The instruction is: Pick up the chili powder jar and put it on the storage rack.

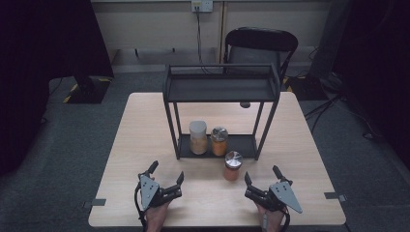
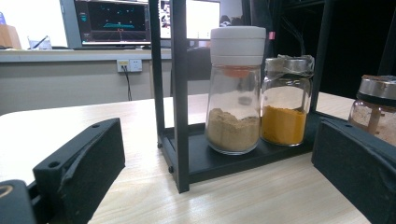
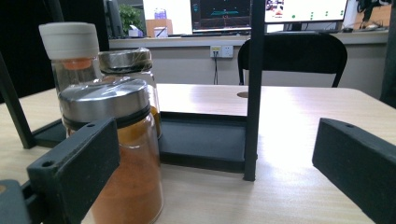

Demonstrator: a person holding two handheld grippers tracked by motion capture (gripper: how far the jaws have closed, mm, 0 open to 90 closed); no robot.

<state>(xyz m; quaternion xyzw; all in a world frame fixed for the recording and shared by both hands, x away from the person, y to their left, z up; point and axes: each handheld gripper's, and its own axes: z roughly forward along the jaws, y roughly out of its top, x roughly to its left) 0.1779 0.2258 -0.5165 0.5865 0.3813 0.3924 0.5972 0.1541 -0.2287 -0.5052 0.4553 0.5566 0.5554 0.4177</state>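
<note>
Resting low at the bottom of the high view, left gripper (image 1: 167,173) and right gripper (image 1: 261,174) both sit spread and empty, the loose jar (image 1: 233,166) standing centre-frame just outside the rack (image 1: 222,89), likely next to shelve.

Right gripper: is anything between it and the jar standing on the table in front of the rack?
No. In the high view, bare tabletop separates the right gripper from the steel-lidded jar.
</note>
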